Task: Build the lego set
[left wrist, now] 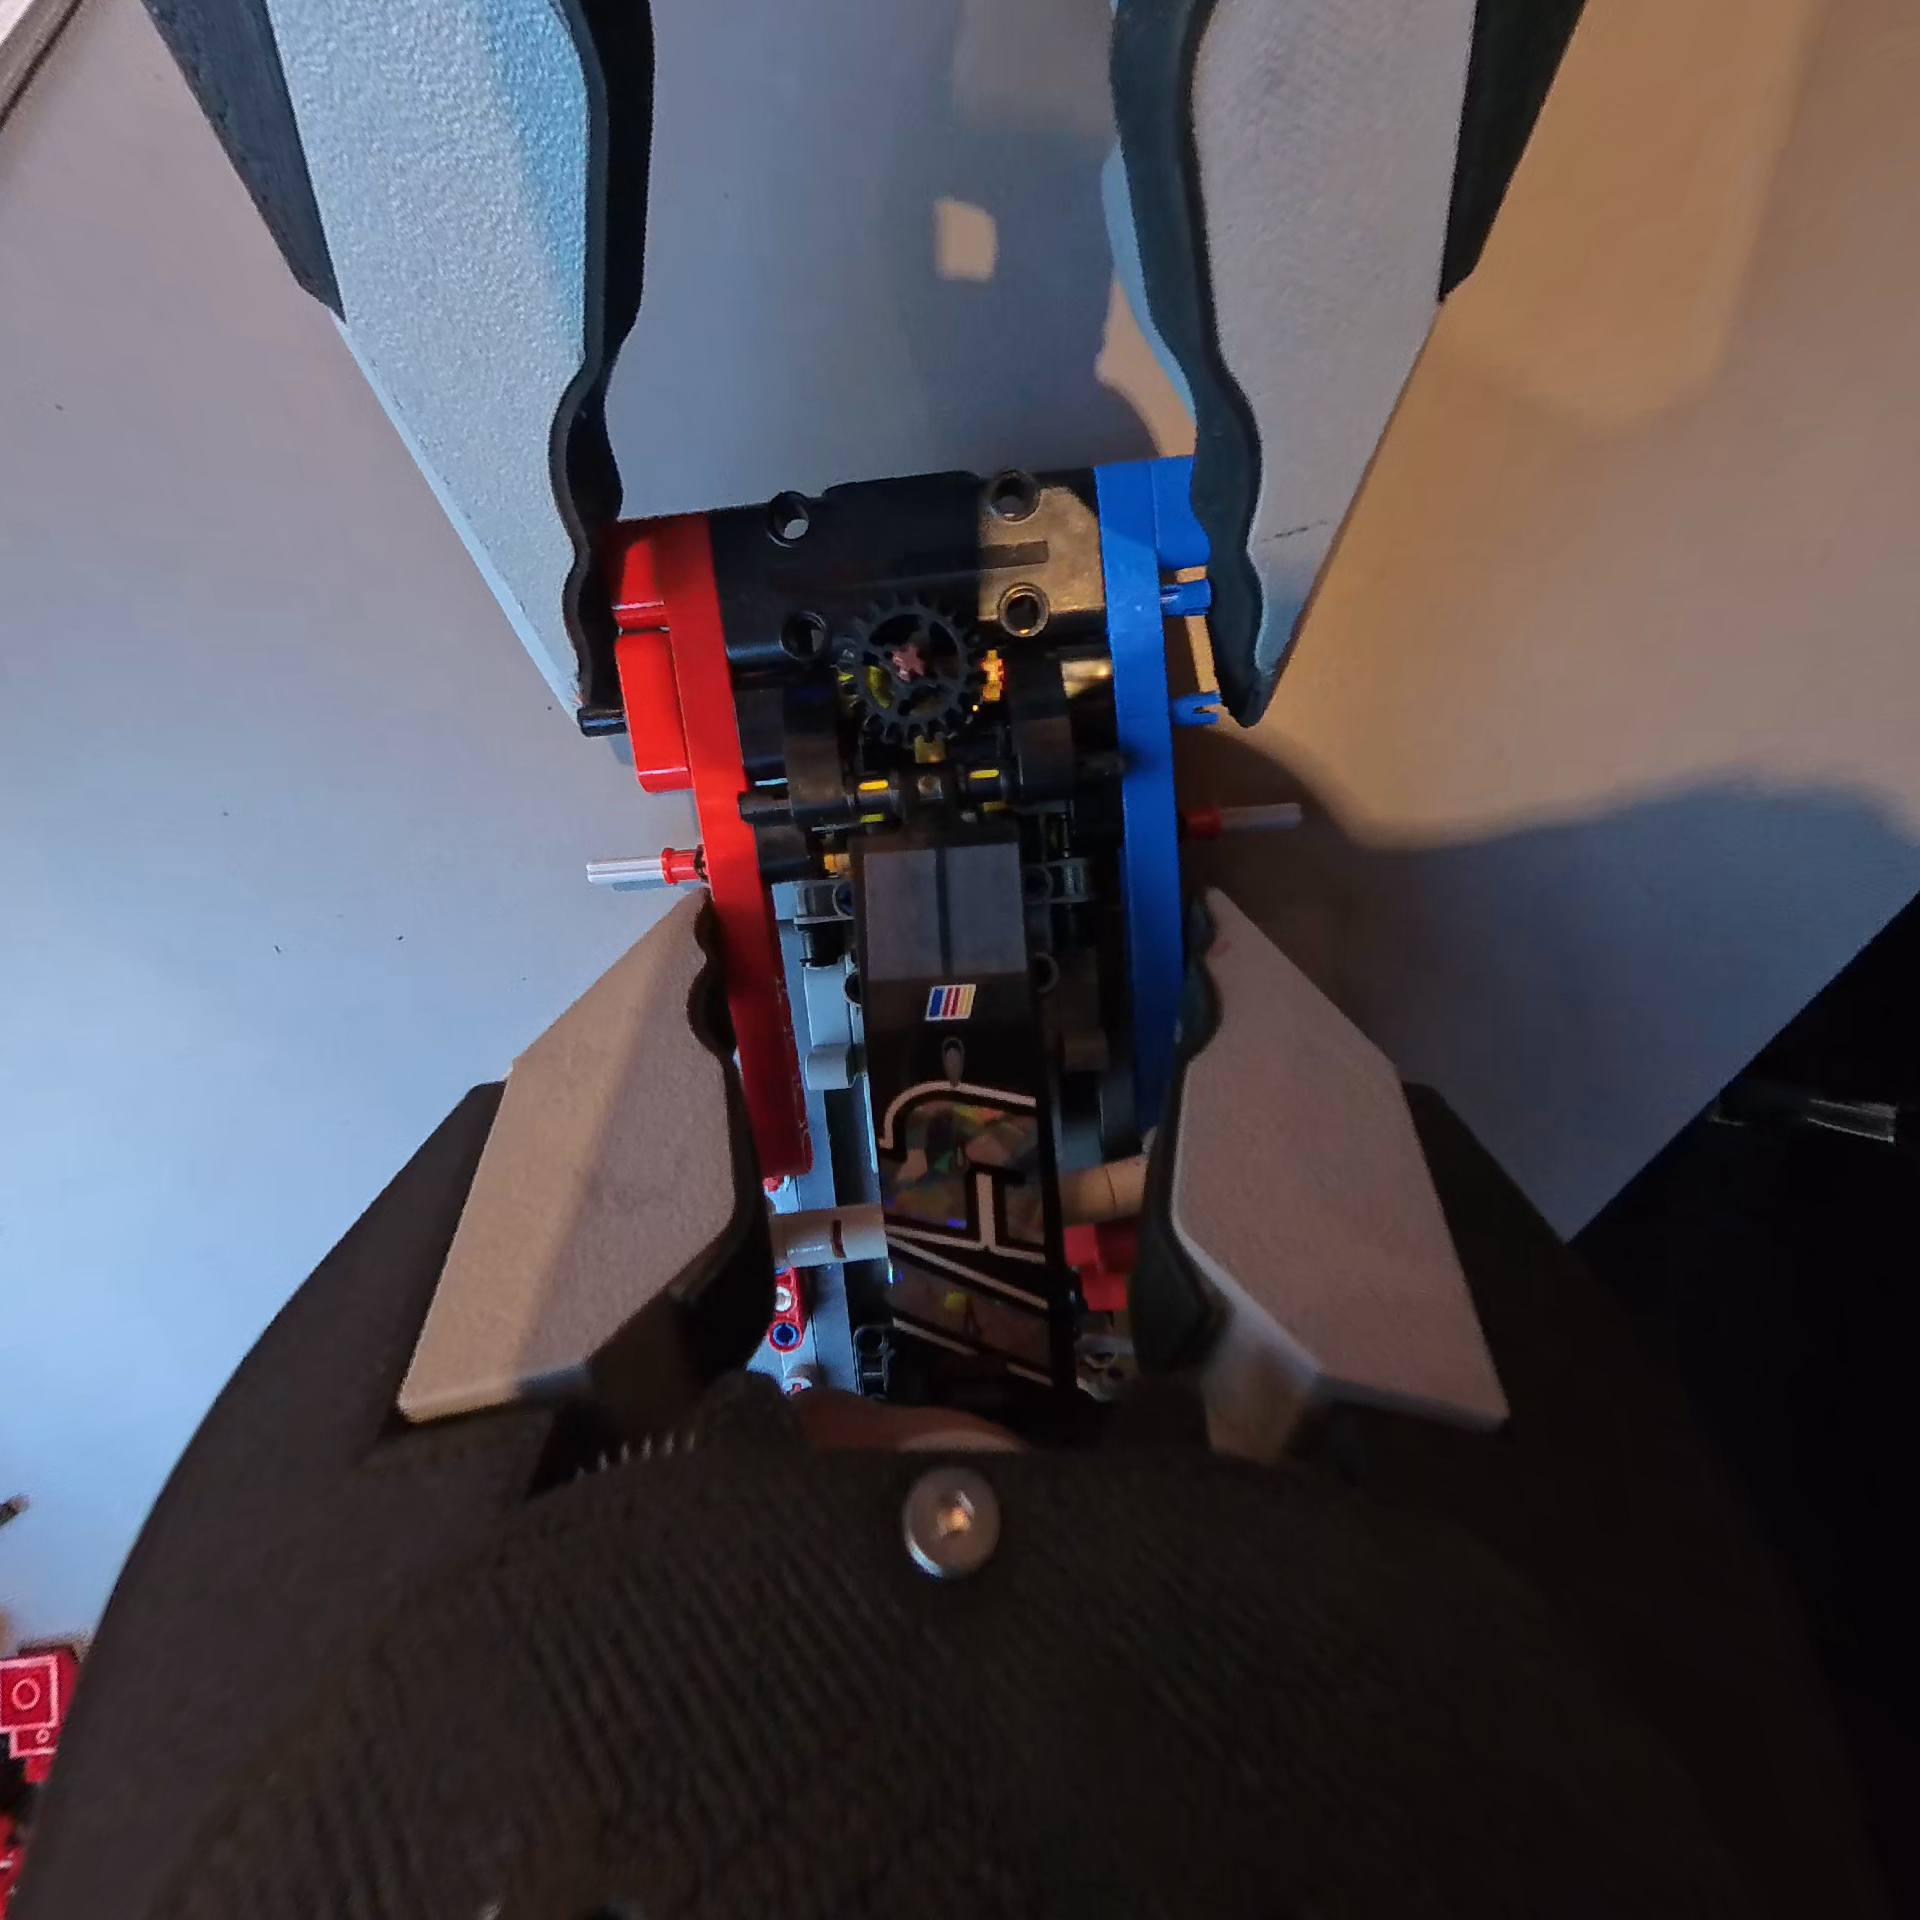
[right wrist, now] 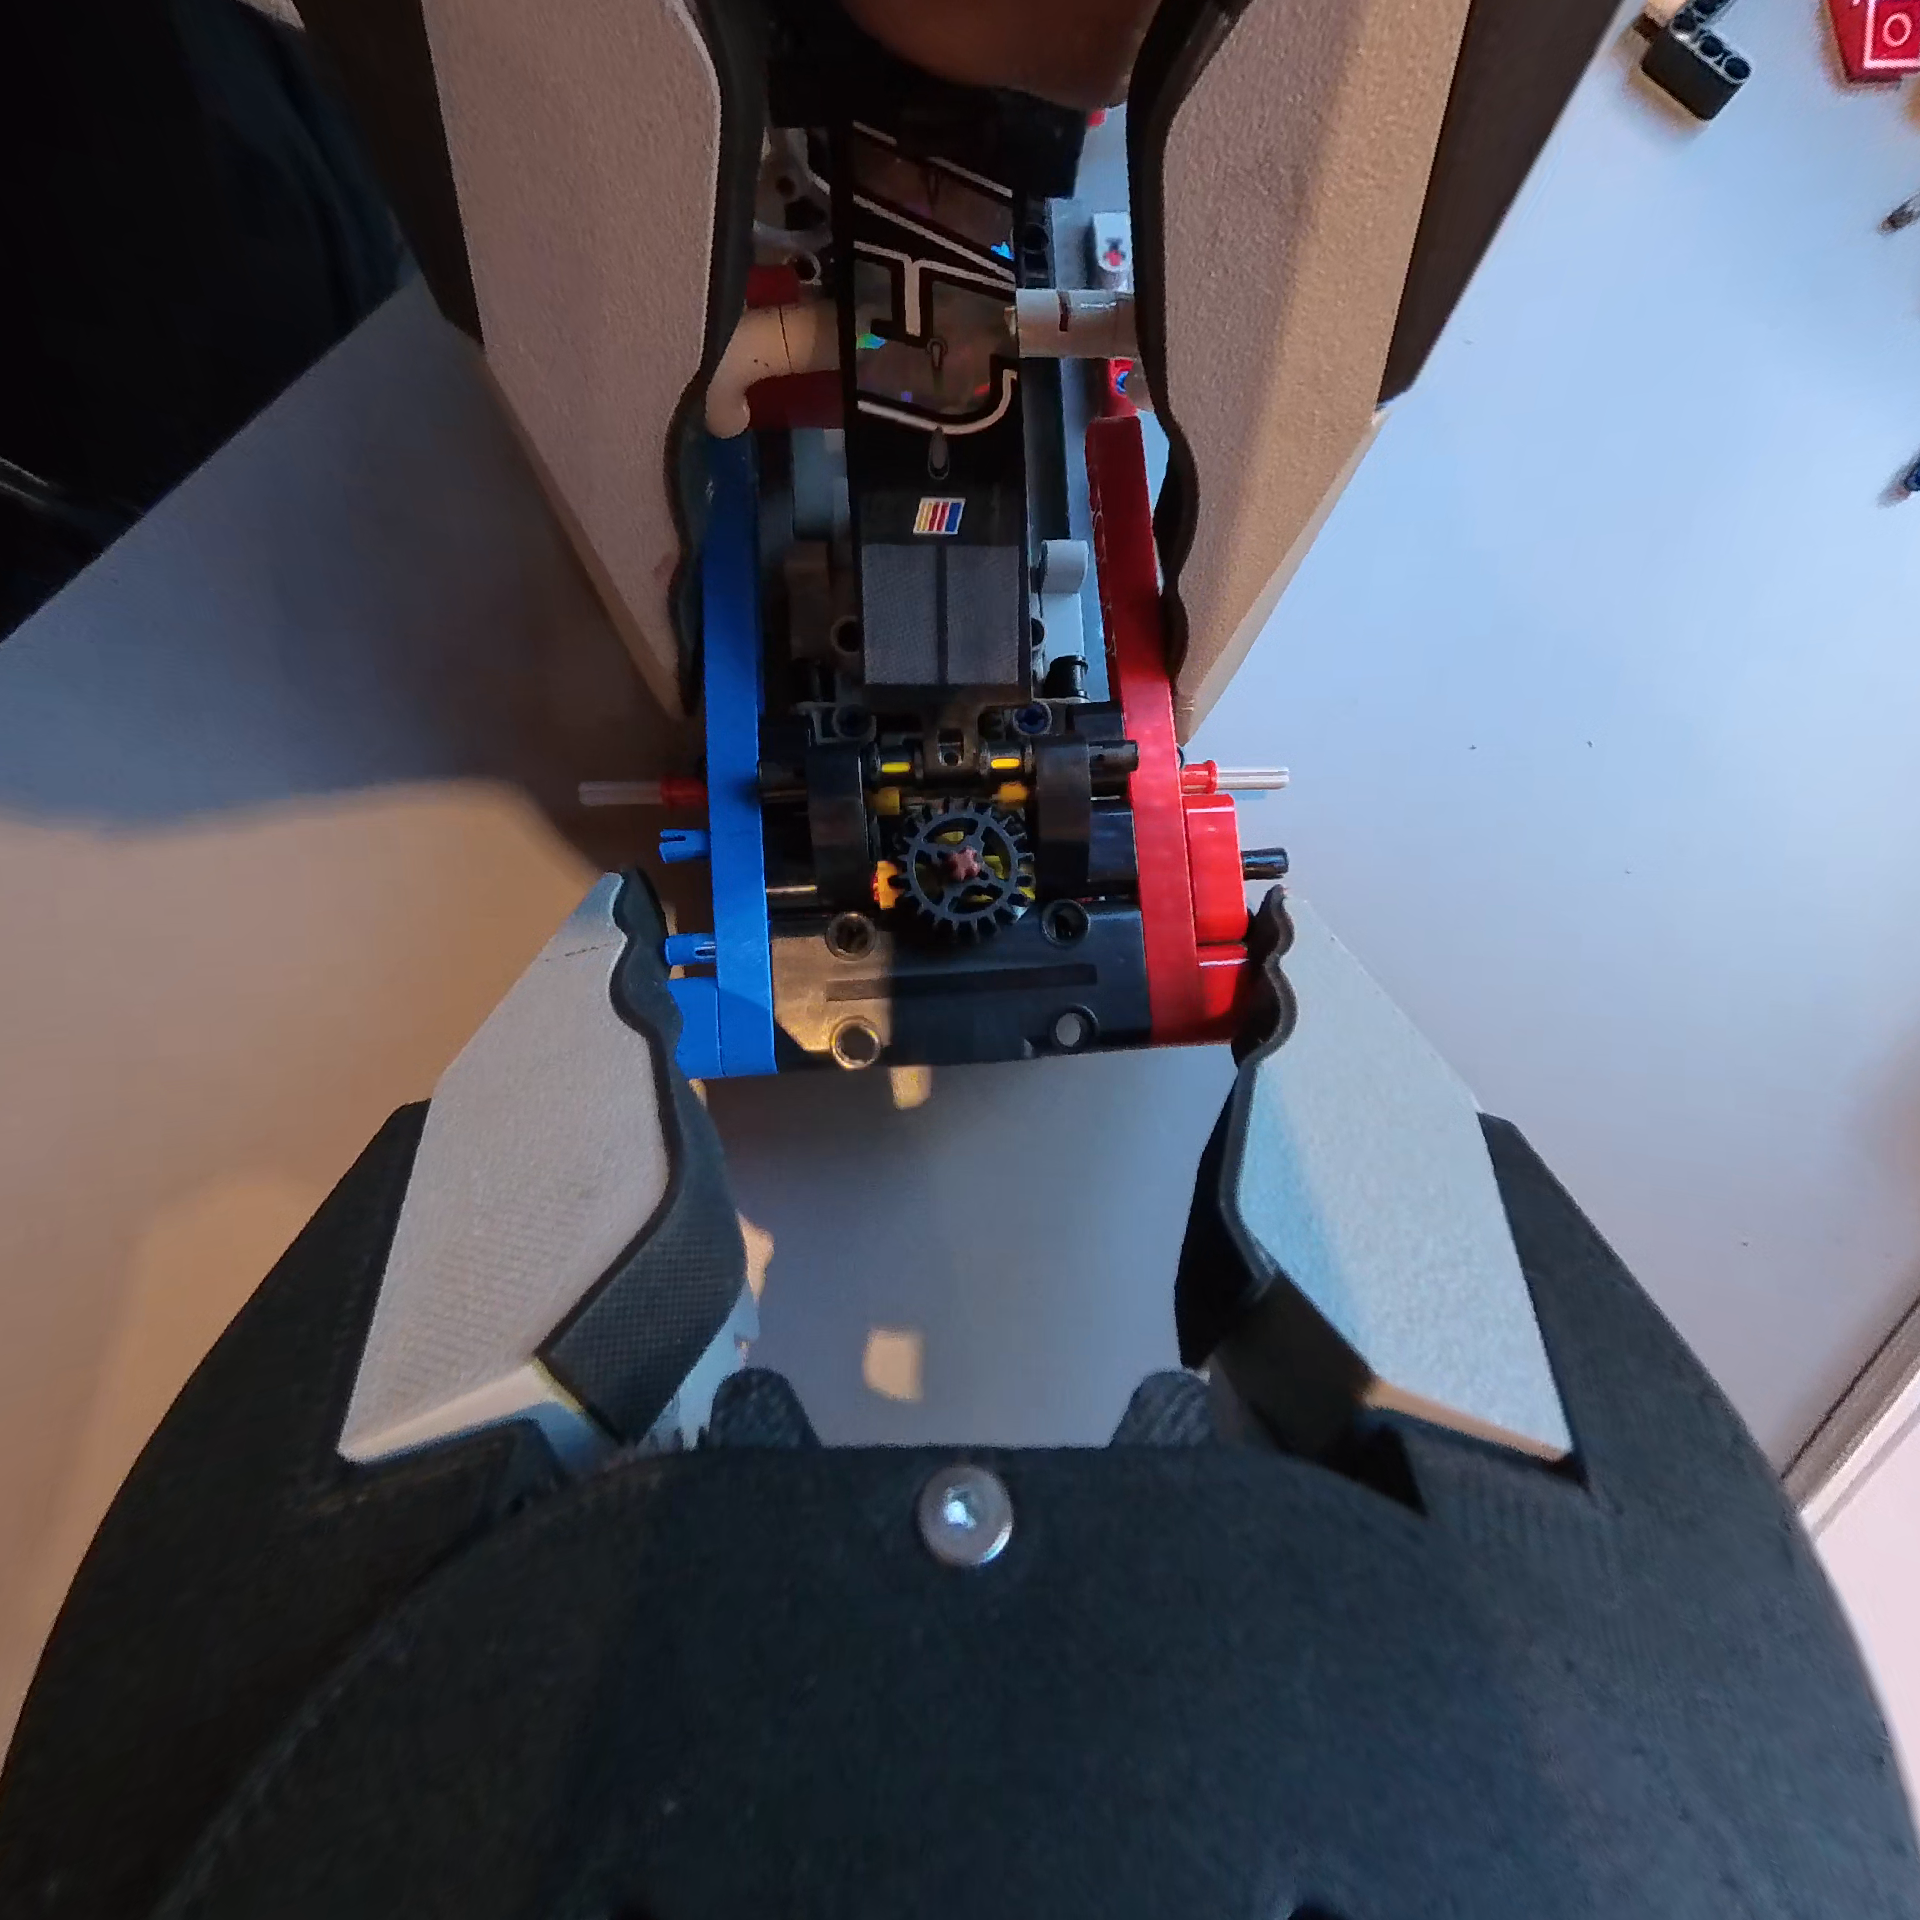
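Both grippers are on the lego model [left wrist: 940, 935] at once, one from each end, facing each other. In the left wrist view the left gripper [left wrist: 945, 997] sits low centre, its fingers [left wrist: 623, 1101] clamped on the model's long sides, one on the red beam [left wrist: 727, 831], the other on the blue beam [left wrist: 1143, 831]. The model fills the middle of the frame and runs right back toward the gripper's body.

From the top of that view the right gripper [left wrist: 904, 613] comes in, its finger pads pressed on the far end of the same two beams.

In the right wrist view, the right gripper [right wrist: 956, 987] grips the near end of the model at frame centre, the blue beam on the left, the red on the right. A black gear [right wrist: 964, 871] sits just past the end block [right wrist: 956, 997]. Beyond it runs a black stickered panel [right wrist: 935, 416], and the left gripper closes on the sides in the upper half.

A thin white axle [right wrist: 1252, 777] sticks out on each side.

The grey table [right wrist: 1558, 727] lies behind. Loose parts lie at the upper right: a black beam [right wrist: 1694, 62] and a red piece [right wrist: 1881, 36].
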`<state>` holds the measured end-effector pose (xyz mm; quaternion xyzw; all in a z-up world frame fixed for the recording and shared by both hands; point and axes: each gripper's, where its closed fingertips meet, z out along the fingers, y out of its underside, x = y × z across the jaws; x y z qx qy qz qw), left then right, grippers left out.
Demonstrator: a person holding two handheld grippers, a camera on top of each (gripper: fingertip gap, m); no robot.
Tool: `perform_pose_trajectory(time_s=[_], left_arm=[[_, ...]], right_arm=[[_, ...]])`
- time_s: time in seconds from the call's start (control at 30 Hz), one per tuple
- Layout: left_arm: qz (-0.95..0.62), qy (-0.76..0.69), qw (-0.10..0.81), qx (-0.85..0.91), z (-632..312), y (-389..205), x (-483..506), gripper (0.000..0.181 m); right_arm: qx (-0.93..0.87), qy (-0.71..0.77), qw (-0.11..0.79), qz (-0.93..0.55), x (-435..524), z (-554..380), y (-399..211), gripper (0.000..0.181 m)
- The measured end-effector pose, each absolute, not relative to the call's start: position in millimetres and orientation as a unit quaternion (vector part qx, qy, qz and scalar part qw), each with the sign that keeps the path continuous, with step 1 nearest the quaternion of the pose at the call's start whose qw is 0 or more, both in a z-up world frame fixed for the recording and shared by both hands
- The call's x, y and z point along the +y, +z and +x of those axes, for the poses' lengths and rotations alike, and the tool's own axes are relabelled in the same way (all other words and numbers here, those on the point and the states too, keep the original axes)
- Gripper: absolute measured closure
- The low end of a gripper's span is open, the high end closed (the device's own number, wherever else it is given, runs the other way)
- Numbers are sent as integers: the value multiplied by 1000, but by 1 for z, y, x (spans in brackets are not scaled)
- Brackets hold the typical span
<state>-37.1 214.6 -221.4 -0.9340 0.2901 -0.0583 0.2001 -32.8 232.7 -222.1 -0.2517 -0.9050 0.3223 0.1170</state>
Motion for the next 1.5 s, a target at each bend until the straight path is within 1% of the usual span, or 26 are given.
perform_pose_trajectory(time_s=[0.23, 0.33, 0.4, 0.47, 0.53, 0.63, 0.7, 0.73, 0.8, 0.83, 0.87, 0.9, 0.93, 0.97, 1.0, 1.07, 1.1, 1.17, 1.27, 1.33, 1.43, 1.5], left_arm=[[-935, -70, 208, 278, -37, -220, 216, 96], [-931, -85, 225, 276, -35, -220, 216, 90], [-928, -101, 238, 267, -33, -219, 217, 78], [-923, -120, 254, 264, -30, -212, 216, 75], [-917, -143, 265, 263, -25, -204, 213, 67], [-915, -118, 290, 255, -35, -189, 211, 68], [-908, -105, 315, 254, -40, -171, 206, 74], [-906, -94, 330, 249, -44, -161, 204, 79], [-899, -86, 355, 240, -45, -145, 196, 85], [-895, -93, 367, 237, -42, -137, 190, 85], [-891, -100, 377, 232, -39, -132, 185, 87], [-887, -106, 386, 230, -34, -128, 180, 91], [-884, -110, 391, 231, -29, -128, 175, 94], [-883, -110, 393, 233, -25, -129, 171, 97], [-882, -106, 395, 235, -21, -132, 168, 101], [-882, -110, 390, 239, -12, -139, 161, 103], [-882, -122, 387, 241, -5, -142, 158, 105], [-880, -142, 378, 249, 9, -149, 153, 107], [-879, -142, 371, 264, 20, -157, 149, 108], [-876, -132, 373, 276, 23, -160, 148, 109], [-872, -135, 369, 291, 27, -165, 146, 111], [-868, -145, 367, 301, 33, -166, 145, 112]], right_arm=[[-902, 327, 115, -258, 232, -34, -221, 73], [-897, 327, 137, -266, 233, -37, -221, 71], [-888, 316, 172, -287, 239, -42, -217, 62], [-876, 315, 191, -312, 245, -38, -208, 67], [-852, 336, 207, -343, 247, -27, -195, 68], [-810, 355, 244, -398, 255, 5, -173, 70], [-773, 392, 247, -433, 253, 34, -160, 82], [-749, 415, 240, -458, 250, 48, -158, 79], [-694, 438, 217, -529, 249, 70, -170, 107], [-666, 444, 205, -563, 245, 78, -179, 99], [-643, 444, 202, -591, 242, 84, -188, 97], [-617, 428, 221, -622, 244, 87, -197, 114], [-589, 412, 246, -650, 247, 90, -202, 118], [-561, 397, 270, -674, 249, 92, -205, 116], [-538, 377, 291, -696, 251, 93, -208, 129], [-527, 332, 320, -714, 252, 90, -215, 123], [-524, 299, 329, -726, 255, 88, -221, 127], [-526, 248, 330, -744, 261, 81, -234, 125], [-526, 218, 336, -750, 272, 69, -238, 133], [-522, 220, 340, -750, 277, 63, -237, 147], [-527, 226, 338, -747, 277, 60, -237, 159], [-534, 227, 337, -742, 276, 62, -237, 180]])
